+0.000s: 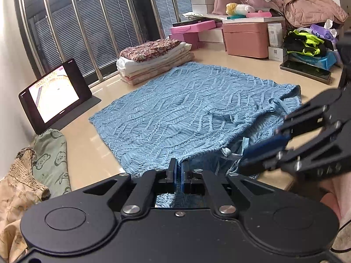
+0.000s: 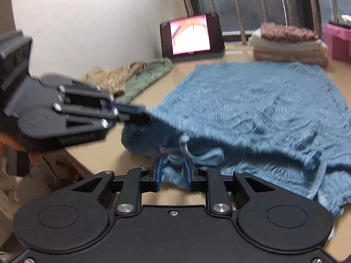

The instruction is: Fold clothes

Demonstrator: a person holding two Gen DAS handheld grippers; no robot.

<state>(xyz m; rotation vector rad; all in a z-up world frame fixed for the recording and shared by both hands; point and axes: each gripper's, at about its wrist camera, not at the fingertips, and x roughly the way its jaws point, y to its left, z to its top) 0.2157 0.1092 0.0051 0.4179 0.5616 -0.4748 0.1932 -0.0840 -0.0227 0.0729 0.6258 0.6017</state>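
Blue knit garment (image 1: 188, 107) lies mostly flat on the tan tabletop (image 1: 87, 153), no fold made yet. Your left gripper (image 1: 179, 171) is clamped on its near hem. Your right gripper (image 2: 173, 171) has jaws partly closed around bunched edge fabric; grip unclear. Ribbed, soft, loose ties.

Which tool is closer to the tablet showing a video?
Left. The left tool pinches the blue knit garment at its near edge, on the tablet's side. The right tool is at the same edge, farther from it.
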